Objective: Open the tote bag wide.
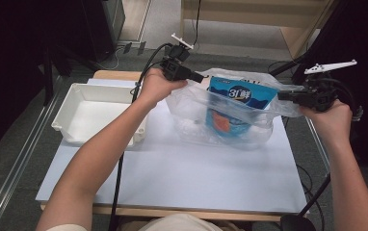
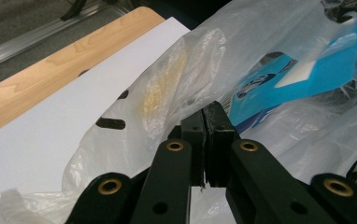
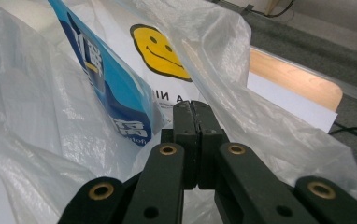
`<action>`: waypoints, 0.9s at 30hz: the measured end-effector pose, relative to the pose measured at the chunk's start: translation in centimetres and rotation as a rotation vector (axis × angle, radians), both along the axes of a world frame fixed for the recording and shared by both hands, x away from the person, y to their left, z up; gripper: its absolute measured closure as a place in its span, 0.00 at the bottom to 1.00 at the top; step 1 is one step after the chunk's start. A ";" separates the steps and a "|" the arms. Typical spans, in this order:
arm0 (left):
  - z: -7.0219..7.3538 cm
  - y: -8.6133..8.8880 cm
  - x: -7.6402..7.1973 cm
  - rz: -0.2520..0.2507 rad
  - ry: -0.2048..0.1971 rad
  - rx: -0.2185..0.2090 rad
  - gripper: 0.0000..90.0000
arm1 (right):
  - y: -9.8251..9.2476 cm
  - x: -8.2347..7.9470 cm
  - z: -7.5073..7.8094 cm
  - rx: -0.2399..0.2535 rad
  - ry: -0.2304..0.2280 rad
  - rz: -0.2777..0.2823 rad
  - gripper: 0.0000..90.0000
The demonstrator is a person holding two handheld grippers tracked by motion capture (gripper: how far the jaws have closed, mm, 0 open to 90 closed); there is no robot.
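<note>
Your forearms reach in from below in the high view; the left gripper [image 1: 197, 76] and right gripper [image 1: 284, 96] hold the plastic bag [image 1: 230, 122] open over the white sheet, blue packet [image 1: 237, 103] already inside, the tray [image 1: 83, 111] empty. Left gripper view: jaws pinched closed on bag film. Right gripper view: likewise clamped. Judging by this, loading looks done; closing or lifting remains.
</note>
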State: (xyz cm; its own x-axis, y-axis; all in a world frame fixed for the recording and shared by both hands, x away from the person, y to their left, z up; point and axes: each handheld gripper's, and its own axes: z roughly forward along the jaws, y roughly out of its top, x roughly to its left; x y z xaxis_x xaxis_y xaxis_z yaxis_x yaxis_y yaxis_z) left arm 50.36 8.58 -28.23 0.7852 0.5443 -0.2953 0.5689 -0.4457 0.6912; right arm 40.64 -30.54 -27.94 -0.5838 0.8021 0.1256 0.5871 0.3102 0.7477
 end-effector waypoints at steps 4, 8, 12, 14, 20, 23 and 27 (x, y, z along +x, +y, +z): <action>-1.0 0.1 0.2 0.005 0.030 -0.009 1.00 | -0.1 0.2 -0.9 0.026 0.023 0.001 1.00; -1.7 0.0 0.3 0.006 0.046 0.008 1.00 | 0.0 0.3 -1.7 0.025 0.049 0.004 1.00; -2.5 -0.1 0.5 0.007 0.063 0.013 1.00 | 0.2 0.6 -2.7 0.015 0.076 0.000 1.00; -2.9 -0.2 0.5 0.012 0.070 0.010 1.00 | 0.2 0.7 -3.1 0.017 0.088 -0.004 1.00; -3.6 -0.5 0.9 0.010 0.075 0.024 1.00 | 0.1 1.2 -4.5 0.027 0.113 -0.009 1.00; -4.0 -0.6 1.0 0.014 0.082 0.019 1.00 | 0.2 1.4 -5.2 0.036 0.121 -0.011 1.00; -4.9 -0.5 1.0 0.021 0.095 0.011 1.00 | 0.4 1.5 -6.0 0.042 0.135 -0.010 1.00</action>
